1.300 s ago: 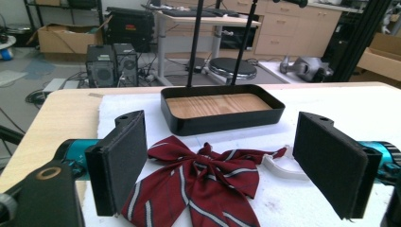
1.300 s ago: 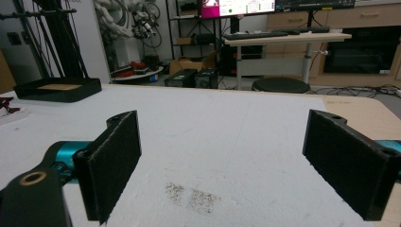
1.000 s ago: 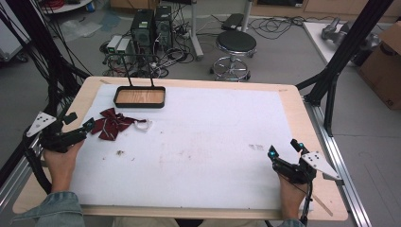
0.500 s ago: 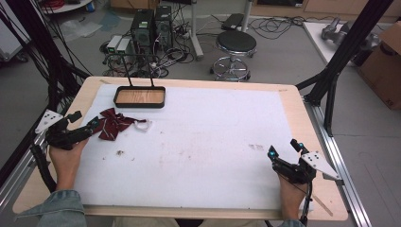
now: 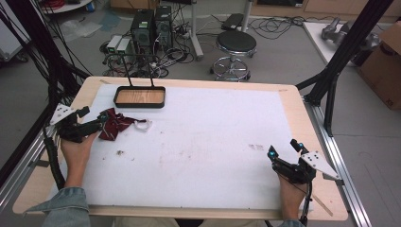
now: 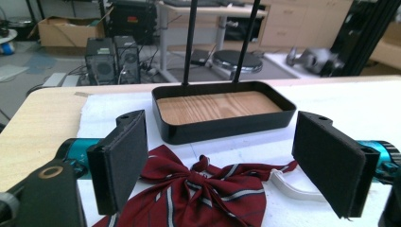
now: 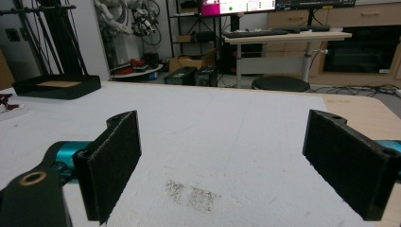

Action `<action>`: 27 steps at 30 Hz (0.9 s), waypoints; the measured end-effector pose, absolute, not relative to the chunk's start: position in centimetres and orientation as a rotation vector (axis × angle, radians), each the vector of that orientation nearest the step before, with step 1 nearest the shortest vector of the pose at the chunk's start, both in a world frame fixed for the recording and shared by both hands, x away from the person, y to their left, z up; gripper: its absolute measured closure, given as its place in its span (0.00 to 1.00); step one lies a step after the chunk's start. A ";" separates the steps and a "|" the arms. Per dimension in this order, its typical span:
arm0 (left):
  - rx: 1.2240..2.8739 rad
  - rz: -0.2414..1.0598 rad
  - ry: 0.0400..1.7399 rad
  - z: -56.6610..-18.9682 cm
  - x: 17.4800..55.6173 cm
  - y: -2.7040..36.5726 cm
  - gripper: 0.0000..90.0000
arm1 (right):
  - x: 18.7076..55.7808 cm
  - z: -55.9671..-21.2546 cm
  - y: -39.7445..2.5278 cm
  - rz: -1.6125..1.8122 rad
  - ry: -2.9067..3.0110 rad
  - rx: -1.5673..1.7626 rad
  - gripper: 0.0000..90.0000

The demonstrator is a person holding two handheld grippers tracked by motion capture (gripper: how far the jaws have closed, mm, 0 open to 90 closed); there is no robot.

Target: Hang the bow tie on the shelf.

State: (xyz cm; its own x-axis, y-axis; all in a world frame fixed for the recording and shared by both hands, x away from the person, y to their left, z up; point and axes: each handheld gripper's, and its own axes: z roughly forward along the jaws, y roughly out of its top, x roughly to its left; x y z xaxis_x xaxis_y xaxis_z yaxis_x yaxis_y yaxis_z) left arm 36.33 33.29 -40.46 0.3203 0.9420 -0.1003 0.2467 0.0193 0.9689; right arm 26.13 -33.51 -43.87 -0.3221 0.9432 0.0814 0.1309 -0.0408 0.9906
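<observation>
While the left gripper (image 5: 100, 124) hovers at the table's left edge with its jaws spread wide, a dark red bow tie (image 5: 115, 127) with thin pale stripes lies on the white mat (image 5: 208, 137) right at its tips. In the left gripper view the bow tie (image 6: 198, 194) sits between and just beyond the two black pads (image 6: 118, 161), which stand apart on either side of it without touching it. A white strap (image 5: 143, 125) curls off the tie's right end. Just beyond the tie, at the far left of the mat, stands a shallow black tray (image 5: 139, 97) with a wooden floor and two thin black uprights rising from its far rim. Further right, a faint grey smudge (image 5: 256, 147) marks the mat. At the near right corner the right gripper (image 5: 283, 152) rests low, its jaws likewise wide apart and holding nothing. No readable lettering shows on the tie, the tray or either gripper.
</observation>
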 end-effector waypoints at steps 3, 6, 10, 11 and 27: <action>1.489 0.776 1.160 -40.7 37.0 32.7 0.21 | 26.1 -43.9 -33.5 1.438 1.517 1.172 0.13; 1.504 0.779 1.184 -40.9 37.7 32.3 0.22 | 26.1 -43.9 -33.5 1.438 1.518 1.172 0.13; 1.499 0.748 1.225 -41.2 38.8 31.9 0.22 | 26.1 -43.9 -33.5 1.438 1.518 1.173 0.13; 1.499 0.748 1.225 -41.2 38.8 31.9 0.22 | 26.1 -43.9 -33.5 1.439 1.518 1.173 0.13; 1.608 0.832 1.405 -43.9 41.7 31.0 0.37 | 26.2 -43.9 -33.5 1.442 1.521 1.174 0.13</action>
State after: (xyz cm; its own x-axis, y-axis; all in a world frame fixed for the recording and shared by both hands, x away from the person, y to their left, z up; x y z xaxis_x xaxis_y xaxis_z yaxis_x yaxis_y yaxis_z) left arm 41.68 30.97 -43.92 0.1573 0.9869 -0.0371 0.4414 -0.0366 0.8966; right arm 26.16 -33.53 -43.88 -0.3235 0.9425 0.0834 0.1338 -0.0417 0.9901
